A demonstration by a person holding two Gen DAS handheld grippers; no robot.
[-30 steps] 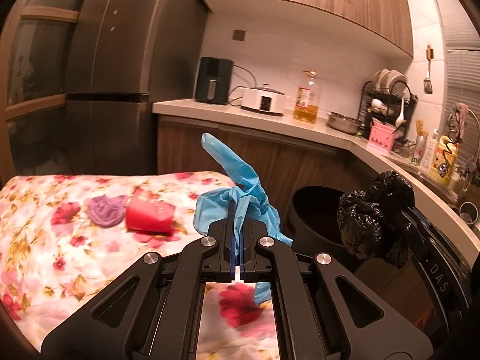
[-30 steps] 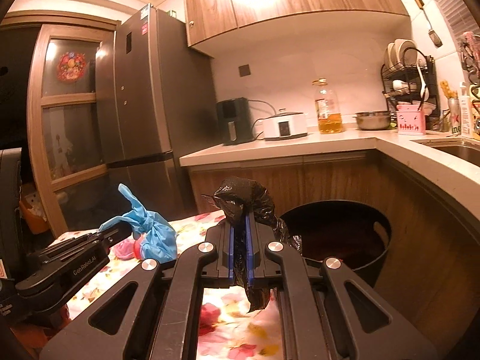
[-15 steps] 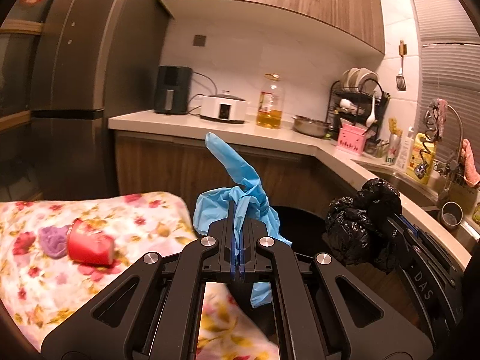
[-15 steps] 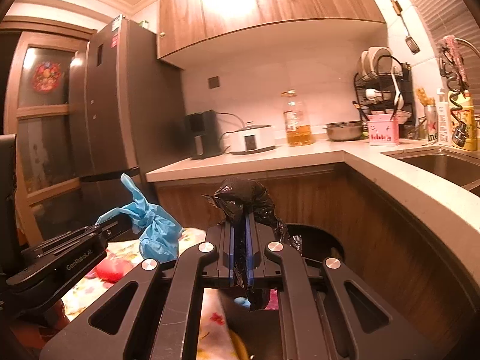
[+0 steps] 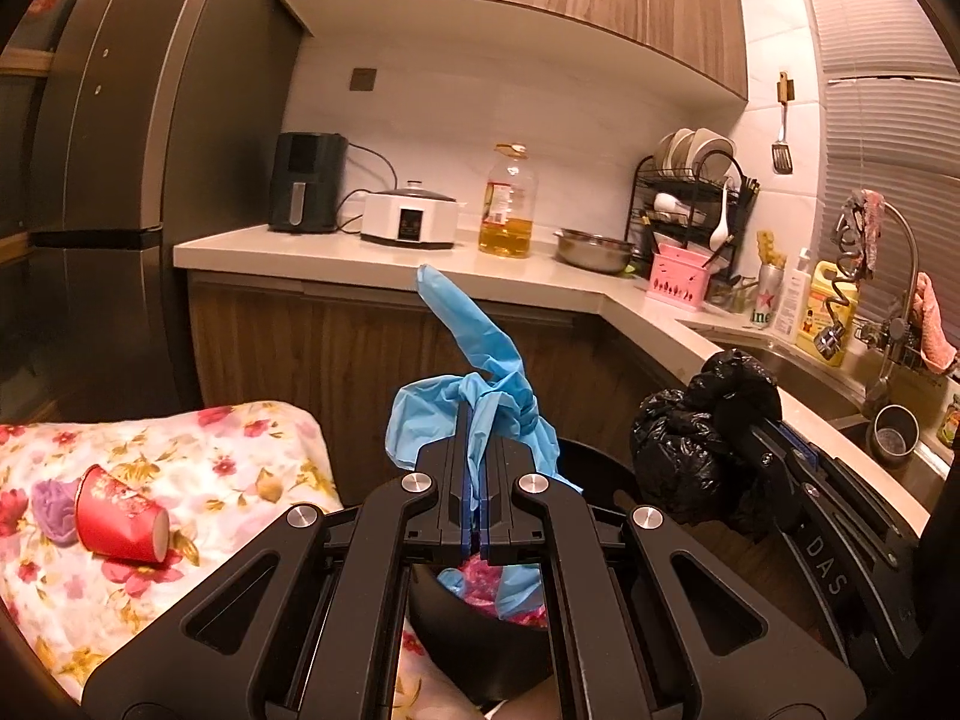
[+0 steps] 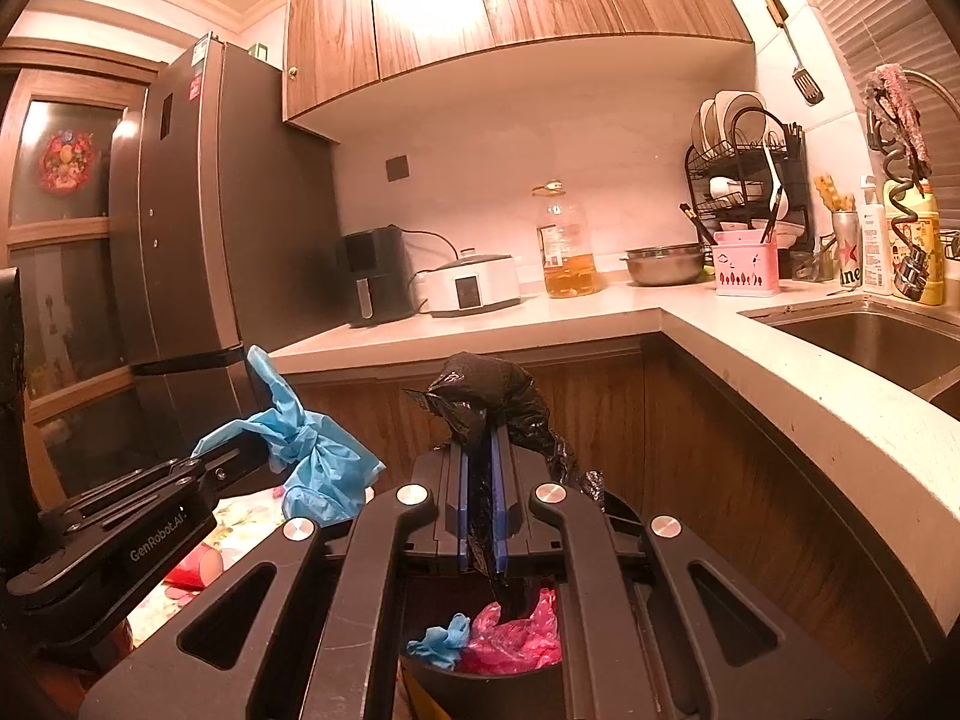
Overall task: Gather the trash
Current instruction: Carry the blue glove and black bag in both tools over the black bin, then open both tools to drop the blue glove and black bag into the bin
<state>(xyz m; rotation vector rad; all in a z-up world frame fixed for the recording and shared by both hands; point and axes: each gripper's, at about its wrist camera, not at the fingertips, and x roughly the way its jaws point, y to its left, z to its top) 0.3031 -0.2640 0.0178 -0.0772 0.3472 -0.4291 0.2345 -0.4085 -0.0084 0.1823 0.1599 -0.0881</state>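
While both tools are hanging above the bin, the scene is reading near to far as follows:

Left gripper (image 5: 478,468): its jaws are pinching a knotted blue glove (image 5: 480,384), one glove finger sticking up ahead of the tips and a tail hanging below them.

Right gripper (image 6: 480,456): its jaws are clamping a crumpled black plastic bag (image 6: 489,387), which is bulging above the tips and trailing down between the blue pads.

Trash bin (image 6: 432,675): the black bin is sitting directly beneath both grippers, already holding a pink plastic bag (image 6: 519,636) and a small blue scrap (image 6: 441,639).

Left of the left gripper: a red paper cup (image 5: 120,516) is lying on its side on the floral tablecloth (image 5: 228,468), touching a purple crumpled wad (image 5: 51,507).

Ahead of both grippers: the countertop (image 5: 372,261) is carrying a black air fryer (image 5: 307,181), a white cooker (image 5: 411,219), an oil bottle (image 5: 507,204) and a steel bowl (image 5: 594,249).

Far right: a dish rack (image 5: 696,204) is standing near the sink (image 6: 870,339).
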